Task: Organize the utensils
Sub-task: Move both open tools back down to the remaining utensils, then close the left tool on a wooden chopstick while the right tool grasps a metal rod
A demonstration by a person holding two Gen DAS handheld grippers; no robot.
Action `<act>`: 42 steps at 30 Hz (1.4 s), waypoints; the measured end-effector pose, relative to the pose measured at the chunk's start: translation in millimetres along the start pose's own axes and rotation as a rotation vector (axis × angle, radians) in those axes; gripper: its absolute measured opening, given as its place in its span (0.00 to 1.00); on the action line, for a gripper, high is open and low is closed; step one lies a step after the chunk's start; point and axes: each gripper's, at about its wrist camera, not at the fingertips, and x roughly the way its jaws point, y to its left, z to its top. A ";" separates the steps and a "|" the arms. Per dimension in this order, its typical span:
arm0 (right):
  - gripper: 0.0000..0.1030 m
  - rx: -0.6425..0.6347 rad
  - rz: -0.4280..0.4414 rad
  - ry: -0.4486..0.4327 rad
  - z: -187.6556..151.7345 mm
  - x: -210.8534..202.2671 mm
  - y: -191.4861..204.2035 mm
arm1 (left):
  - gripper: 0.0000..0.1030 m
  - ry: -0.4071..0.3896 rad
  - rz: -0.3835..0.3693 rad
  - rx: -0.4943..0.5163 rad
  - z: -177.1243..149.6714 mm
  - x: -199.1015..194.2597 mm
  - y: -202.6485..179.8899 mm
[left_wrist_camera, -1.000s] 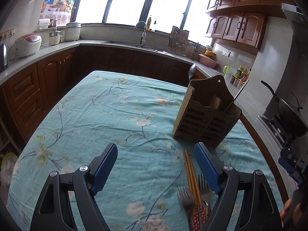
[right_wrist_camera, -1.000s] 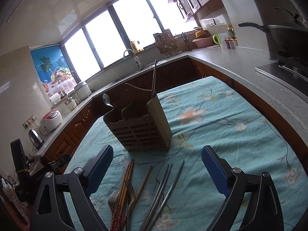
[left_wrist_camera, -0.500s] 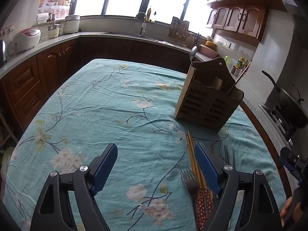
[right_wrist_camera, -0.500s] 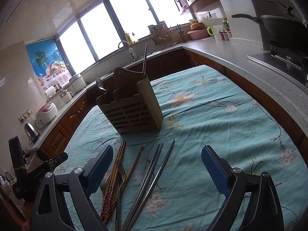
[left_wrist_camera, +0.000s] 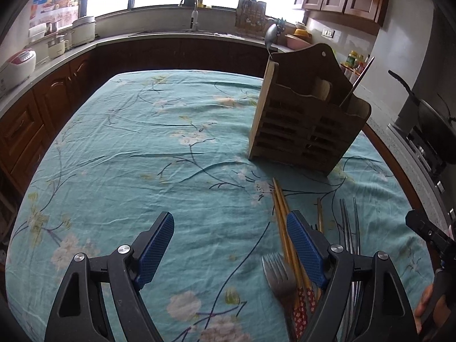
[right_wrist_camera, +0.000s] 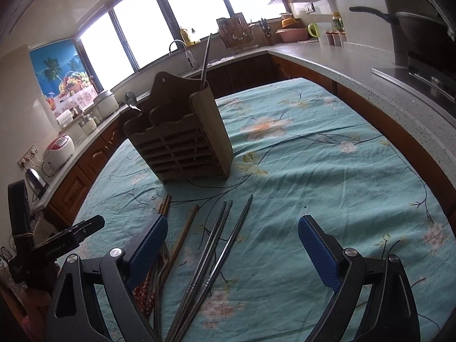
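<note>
Both the left gripper (left_wrist_camera: 229, 245) and right gripper (right_wrist_camera: 232, 246) hang wide and empty (approach step). Metal chopsticks (right_wrist_camera: 219, 245) lie before the wooden holder (right_wrist_camera: 182, 139); next, the right should descend and pinch them.

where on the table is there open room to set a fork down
Bare tablecloth stretches left of the wooden holder, out to the table's far and left edges. More lies right of the metal chopsticks. It is crowded just in front of the holder, where chopsticks and a fork lie bunched.
</note>
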 end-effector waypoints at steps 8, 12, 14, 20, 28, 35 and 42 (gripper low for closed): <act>0.79 -0.011 -0.028 0.054 7.2 28.5 -5.3 | 0.74 0.074 0.011 0.096 21.7 49.0 -25.9; 0.76 0.002 -0.031 0.090 6.9 42.0 -10.5 | 0.66 0.128 0.031 0.152 23.5 79.9 -39.4; 0.76 0.010 -0.028 0.098 6.0 46.3 -12.6 | 0.64 0.158 0.036 0.166 21.6 94.8 -43.0; 0.76 0.024 -0.025 0.111 6.8 55.0 -17.2 | 0.60 0.155 0.079 0.190 18.1 115.0 -46.1; 0.60 -0.015 -0.021 0.129 9.6 62.3 -9.7 | 0.60 0.154 0.017 0.120 7.3 108.0 -9.8; 0.28 -0.048 -0.069 0.202 5.0 84.2 -6.4 | 0.58 0.166 -0.029 0.056 23.8 127.2 4.8; 0.24 -0.075 -0.088 0.209 7.7 95.4 -1.0 | 0.39 0.170 0.016 0.138 32.6 141.1 -8.8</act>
